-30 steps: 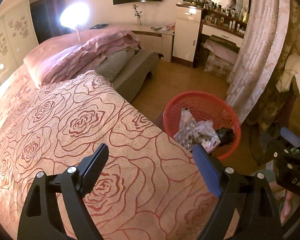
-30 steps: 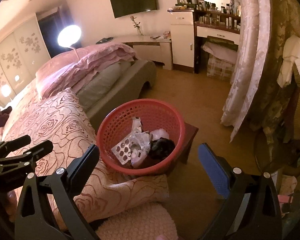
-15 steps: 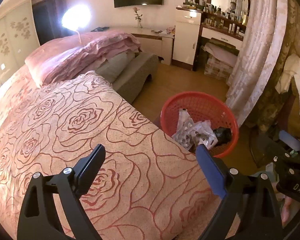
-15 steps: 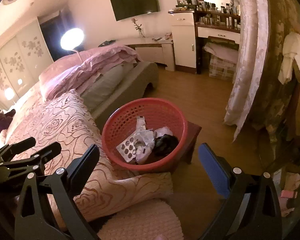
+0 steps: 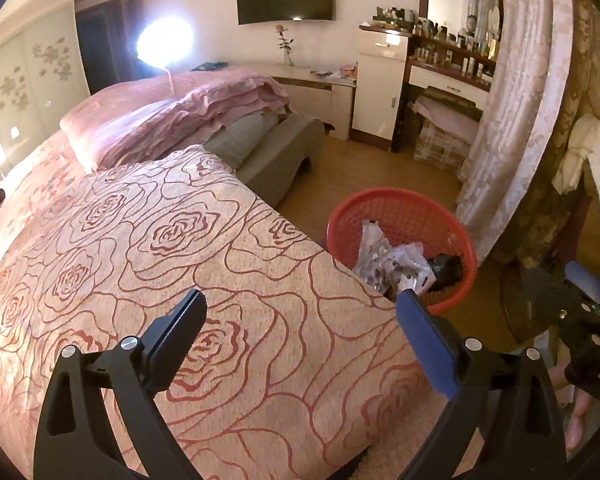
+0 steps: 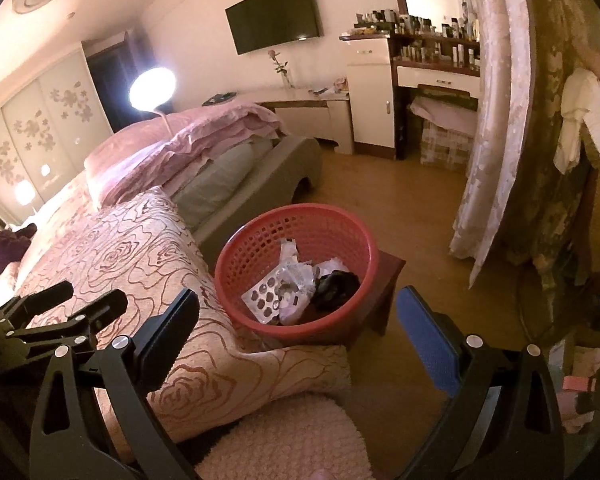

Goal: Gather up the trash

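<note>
A red mesh basket [image 5: 400,196] [image 6: 292,210] stands beside the bed's corner on a low wooden stool [image 6: 388,276]. In it lie crumpled clear wrappers and blister packs [image 5: 392,264] [image 6: 280,292] and a black lump [image 5: 444,270] [image 6: 336,284]. My left gripper [image 5: 300,300] hovers over the rose-patterned bedspread [image 5: 160,240], its jaws opening with nothing between them. It also shows at the left edge of the right wrist view as the left gripper [image 6: 60,308]. My right gripper [image 6: 298,298] is open and empty, just short of the basket.
A folded pink quilt [image 5: 172,120] lies further up the bed. A fluffy pink rug [image 6: 288,436] sits on the wooden floor [image 6: 400,200] below the bed's corner. Curtains [image 5: 512,120] hang to the right, and a dresser [image 5: 380,88] and desk line the far wall.
The left gripper's jaws have spread a little wider. Both views have drifted only slightly, and the basket and its contents have stayed put.
</note>
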`<state>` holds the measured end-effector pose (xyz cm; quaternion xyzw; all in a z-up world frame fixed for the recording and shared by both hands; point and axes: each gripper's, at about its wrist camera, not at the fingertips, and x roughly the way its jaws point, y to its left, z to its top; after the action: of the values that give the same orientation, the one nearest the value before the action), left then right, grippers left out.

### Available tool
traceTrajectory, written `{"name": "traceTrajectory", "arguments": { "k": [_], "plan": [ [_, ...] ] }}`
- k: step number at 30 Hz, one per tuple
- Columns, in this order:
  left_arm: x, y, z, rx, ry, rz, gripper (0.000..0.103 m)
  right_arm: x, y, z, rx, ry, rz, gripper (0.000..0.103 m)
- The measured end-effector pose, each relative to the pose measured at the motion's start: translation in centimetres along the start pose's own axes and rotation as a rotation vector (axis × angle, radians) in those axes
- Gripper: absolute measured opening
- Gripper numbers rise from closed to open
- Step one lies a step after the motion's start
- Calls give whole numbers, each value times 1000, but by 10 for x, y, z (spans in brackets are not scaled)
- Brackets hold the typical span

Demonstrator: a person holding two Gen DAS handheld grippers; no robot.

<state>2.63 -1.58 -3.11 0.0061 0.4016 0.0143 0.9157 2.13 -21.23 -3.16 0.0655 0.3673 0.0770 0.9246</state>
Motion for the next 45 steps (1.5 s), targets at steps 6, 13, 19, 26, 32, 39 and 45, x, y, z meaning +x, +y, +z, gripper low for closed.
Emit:
{"name": "traceTrajectory", "arguments": {
  "k": [6, 13, 19, 26, 32, 39, 45],
  "plan": [
    [-4, 0, -6, -9, -9, 1, 92, -1, 1, -1, -1, -1, -1, 96],
    [-11, 6, -8, -21, -30, 2, 93, -8, 6, -3, -15, -18, -12, 96],
    [-17, 11, -10, -33, -44, 10, 93, -15, 9, -3, -23, -26, -15, 96],
    [-23, 15, -11, -49, -58, 9, 93, -17, 13, -3, -35, -28, -7, 96],
    [-23, 17, -11, -47, -60, 5, 94, -17, 15, -4, -35, -27, -4, 96],
    [-23, 18, -11, -52, -53, 6, 94, -17, 15, -3, -34, -26, -6, 96],
    [-23, 16, -13, -50, -50, 10, 94, -15, 15, -5, -21, -17, -11, 96]
  ]
}}
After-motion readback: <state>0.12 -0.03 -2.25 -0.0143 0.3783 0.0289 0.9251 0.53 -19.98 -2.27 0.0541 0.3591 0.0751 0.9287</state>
